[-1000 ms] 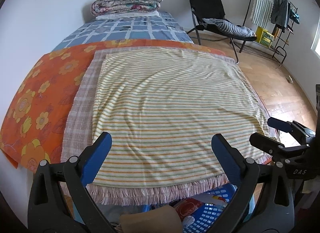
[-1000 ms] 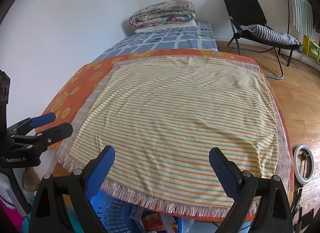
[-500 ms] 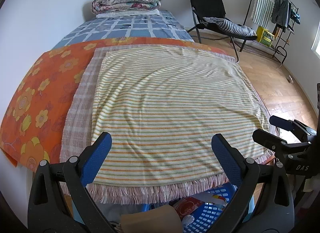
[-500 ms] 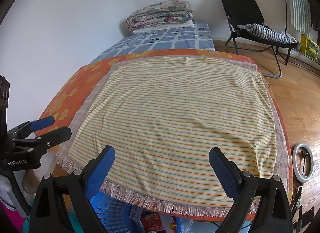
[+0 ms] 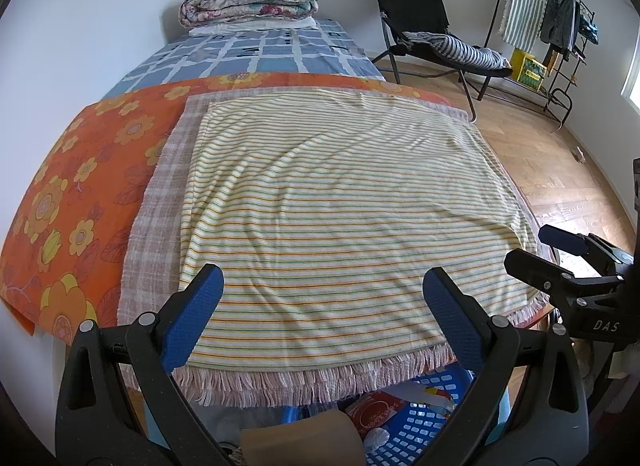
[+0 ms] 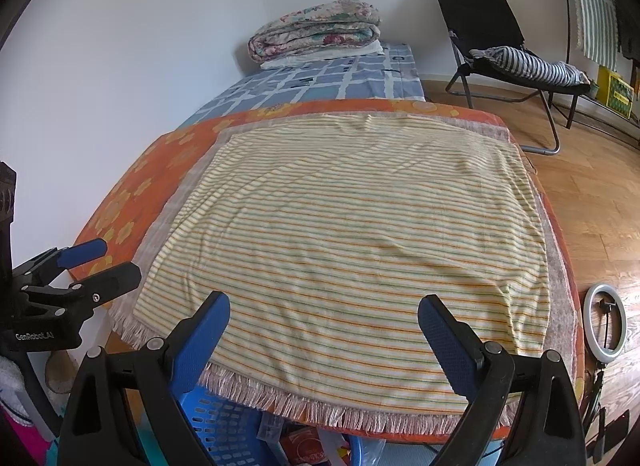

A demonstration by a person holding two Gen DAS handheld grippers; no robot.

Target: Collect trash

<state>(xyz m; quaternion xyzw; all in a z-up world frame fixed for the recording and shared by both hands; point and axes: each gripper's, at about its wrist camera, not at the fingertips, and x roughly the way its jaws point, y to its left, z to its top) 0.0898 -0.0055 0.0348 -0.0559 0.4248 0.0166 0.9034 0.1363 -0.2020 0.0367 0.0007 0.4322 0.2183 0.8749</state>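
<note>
Your left gripper (image 5: 322, 306) hangs with its jaws spread wide and nothing between them, above the near fringed edge of the striped cloth (image 5: 340, 205). Your right gripper (image 6: 324, 330) is just as wide and just as empty, beside it. The trash (image 5: 380, 410), red-printed wrappers and crumpled paper, sits in the blue basket (image 5: 424, 426) below that edge, half hidden under the fringe (image 5: 304, 378). No loose trash shows on the cloth itself. If you reach down for the basket, a finger could snag the fringe and drag the cloth off the bed. The two grippers sit near each other, so a hasty swing inward could knock them together. Wide jaws may also slip on thin wrappers.
</note>
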